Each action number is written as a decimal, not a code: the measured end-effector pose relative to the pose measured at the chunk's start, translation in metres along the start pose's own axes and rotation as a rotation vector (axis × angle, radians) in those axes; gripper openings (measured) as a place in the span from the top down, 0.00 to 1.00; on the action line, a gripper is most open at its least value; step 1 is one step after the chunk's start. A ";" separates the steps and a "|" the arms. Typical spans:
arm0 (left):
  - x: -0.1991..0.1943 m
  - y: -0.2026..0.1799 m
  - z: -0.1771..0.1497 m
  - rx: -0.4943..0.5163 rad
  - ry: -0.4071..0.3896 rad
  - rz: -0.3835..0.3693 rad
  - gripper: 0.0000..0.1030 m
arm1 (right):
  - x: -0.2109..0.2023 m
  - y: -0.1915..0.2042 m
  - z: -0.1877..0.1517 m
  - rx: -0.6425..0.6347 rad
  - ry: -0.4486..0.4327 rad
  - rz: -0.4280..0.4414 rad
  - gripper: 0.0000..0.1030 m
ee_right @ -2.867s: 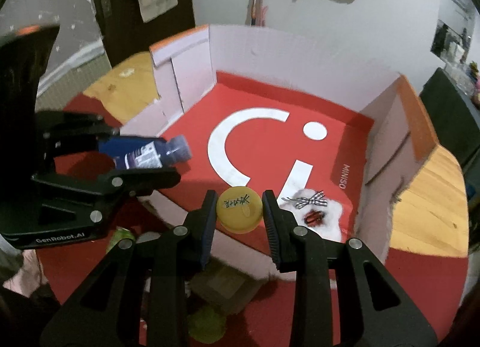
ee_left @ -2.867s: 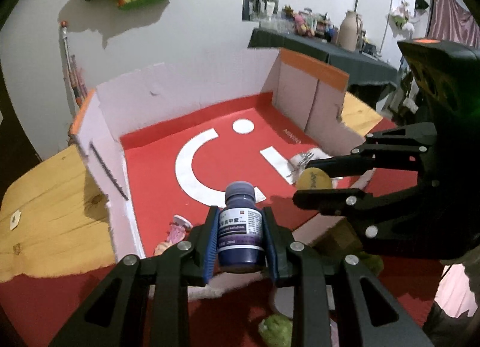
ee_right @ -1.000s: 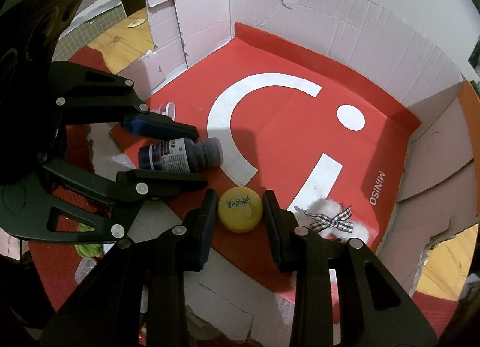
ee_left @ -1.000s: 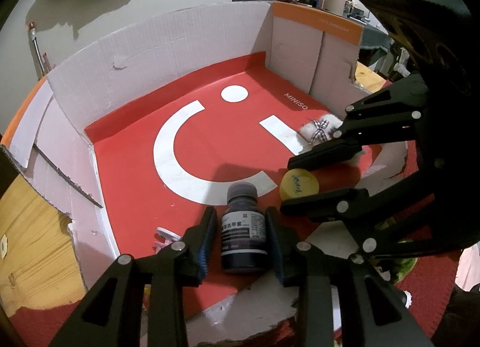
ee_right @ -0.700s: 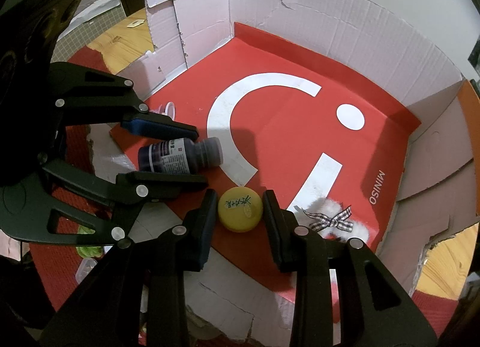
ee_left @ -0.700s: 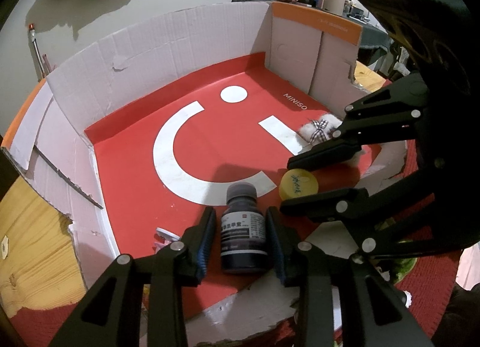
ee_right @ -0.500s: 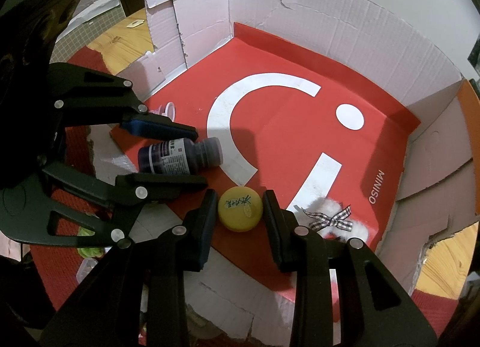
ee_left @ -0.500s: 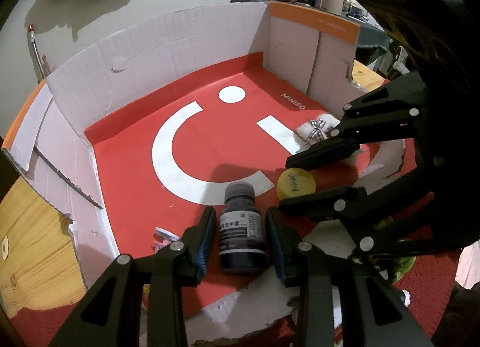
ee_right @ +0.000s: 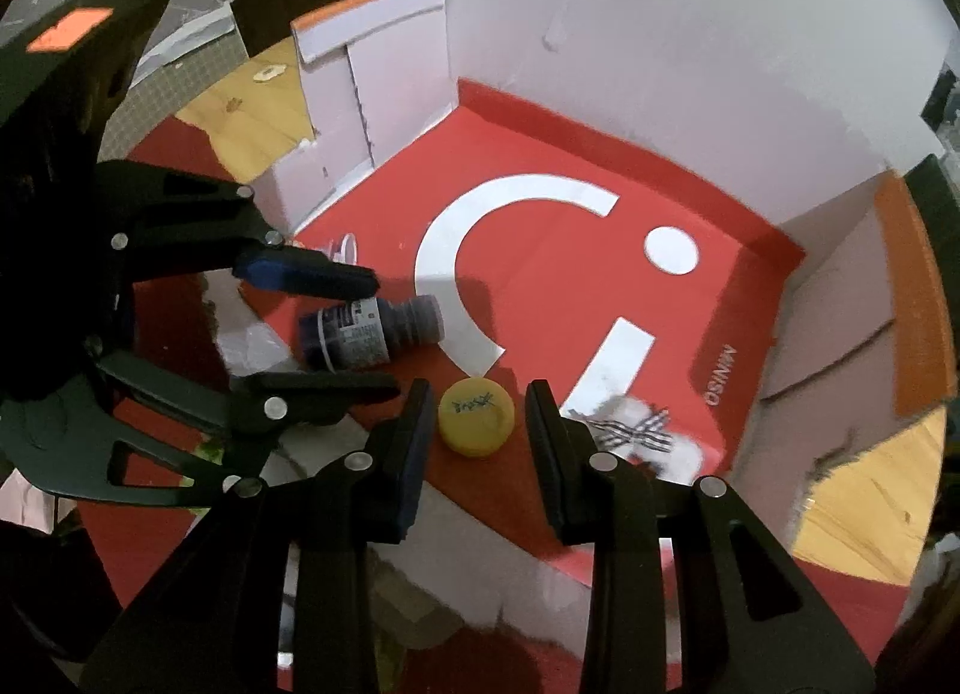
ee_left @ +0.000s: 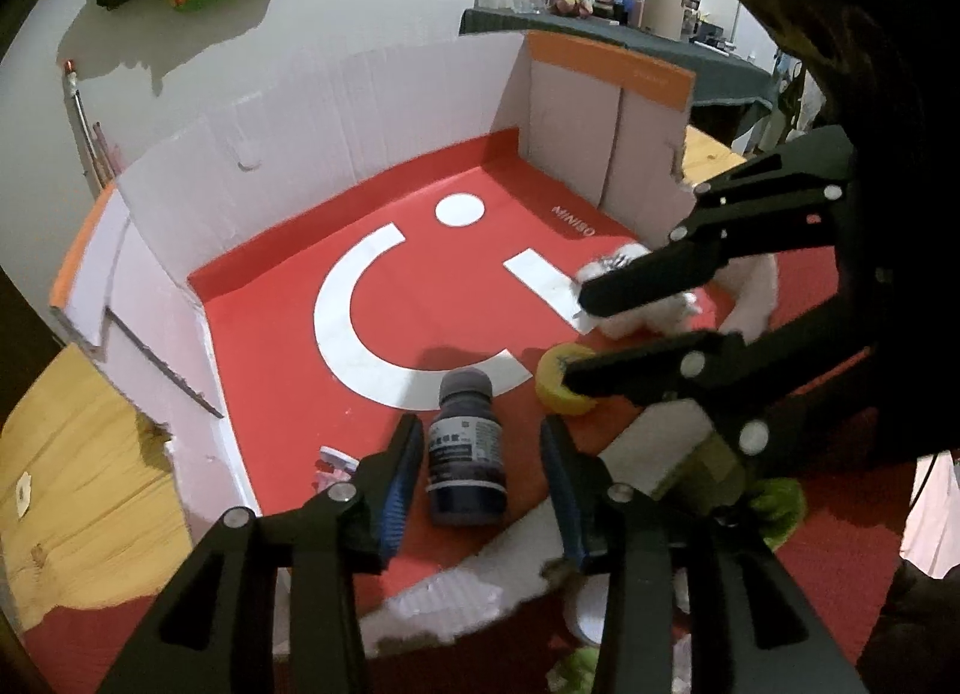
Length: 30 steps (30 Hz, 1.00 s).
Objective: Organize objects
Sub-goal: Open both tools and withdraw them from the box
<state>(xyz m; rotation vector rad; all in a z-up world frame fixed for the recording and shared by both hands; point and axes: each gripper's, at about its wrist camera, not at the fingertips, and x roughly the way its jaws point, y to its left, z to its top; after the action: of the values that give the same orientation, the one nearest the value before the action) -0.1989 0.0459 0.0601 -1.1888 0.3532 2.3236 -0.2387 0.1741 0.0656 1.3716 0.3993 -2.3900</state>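
Left-hand gripper [ee_left: 480, 427], jaws just eased apart, now standing loosely about a dark medicine bottle [ee_left: 465, 454] without pressing it; red floor visible down both flanks. Bottle down on the printed floor of the cardboard box [ee_left: 360, 112], close to the torn front edge; long axis in line with the left fingers, neck pointing away toward the back wall, base nearest the hand. Dead ahead of that gripper, so probably a straight draw-back along the same line to clear it, no sideways sweep wanted.

Nearer by far to the bottle: the left. Right-hand gripper [ee_right: 480, 388] just alongside, set over a yellow cap [ee_right: 477, 421] on the floor near the bottle's neck; jaws drawn close about it, thin slivers of red either side, contact impossible to settle.

From the right wrist only: bottle side-on, apparently flat on its side, label showing, both left fingers clear of it; a checked bow on white fluff [ee_right: 645, 430] just past the cap. From the left wrist only: the lower right finger crossing over part of the cap.
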 end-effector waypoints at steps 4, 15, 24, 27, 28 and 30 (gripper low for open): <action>-0.022 -0.005 0.000 -0.009 -0.045 0.009 0.58 | -0.028 0.002 -0.001 0.024 -0.055 -0.017 0.71; -0.102 -0.018 -0.013 -0.104 -0.214 0.030 0.43 | -0.110 0.028 -0.021 0.085 -0.230 -0.071 0.36; -0.157 -0.029 -0.044 -0.180 -0.413 0.121 0.16 | -0.158 0.054 -0.053 0.165 -0.366 -0.123 0.20; -0.166 -0.032 -0.055 -0.200 -0.456 0.164 0.12 | -0.168 0.062 -0.066 0.179 -0.414 -0.163 0.13; -0.170 -0.034 -0.061 -0.211 -0.471 0.178 0.11 | -0.170 0.064 -0.070 0.191 -0.428 -0.174 0.13; -0.174 -0.036 -0.070 -0.230 -0.492 0.200 0.07 | -0.171 0.069 -0.078 0.206 -0.451 -0.205 0.13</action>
<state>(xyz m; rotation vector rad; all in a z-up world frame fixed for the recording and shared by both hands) -0.0456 -0.0094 0.1603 -0.6576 0.0280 2.7868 -0.0686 0.1722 0.1717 0.8526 0.1797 -2.8769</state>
